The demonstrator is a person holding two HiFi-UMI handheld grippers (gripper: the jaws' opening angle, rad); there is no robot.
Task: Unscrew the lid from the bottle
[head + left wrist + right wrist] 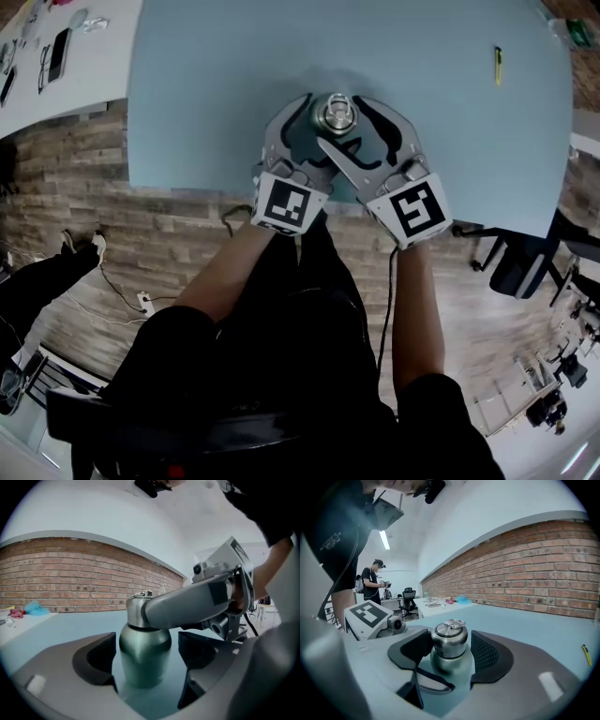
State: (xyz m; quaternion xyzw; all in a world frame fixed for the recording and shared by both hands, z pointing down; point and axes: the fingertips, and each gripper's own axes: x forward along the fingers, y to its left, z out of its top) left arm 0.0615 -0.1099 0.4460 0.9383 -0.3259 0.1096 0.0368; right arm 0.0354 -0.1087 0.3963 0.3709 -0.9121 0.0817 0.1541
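The bottle (pixel 143 660) stands upright near the front edge of the pale blue table (pixel 216 75). Its long axis is vertical and its steel lid (pixel 450 638) points straight up, with a small ring lying flat on top.

The left gripper (pixel 326 122) reaches in low and nearly level. Its jaws are spread wide round the dark green body of the bottle. In the left gripper view a sliver of table shows between the body and the black pads (pixel 96 656) on both sides, so they do not press on it.

The right gripper (pixel 452 649) sits higher, crossing over the left one, with its jaws spread round the lid. In the right gripper view the ribbed right-hand pad (pixel 487 656) stands just clear of the lid. The left-hand pad lies close against it, and whether it touches I cannot tell. Neither gripper pinches anything.
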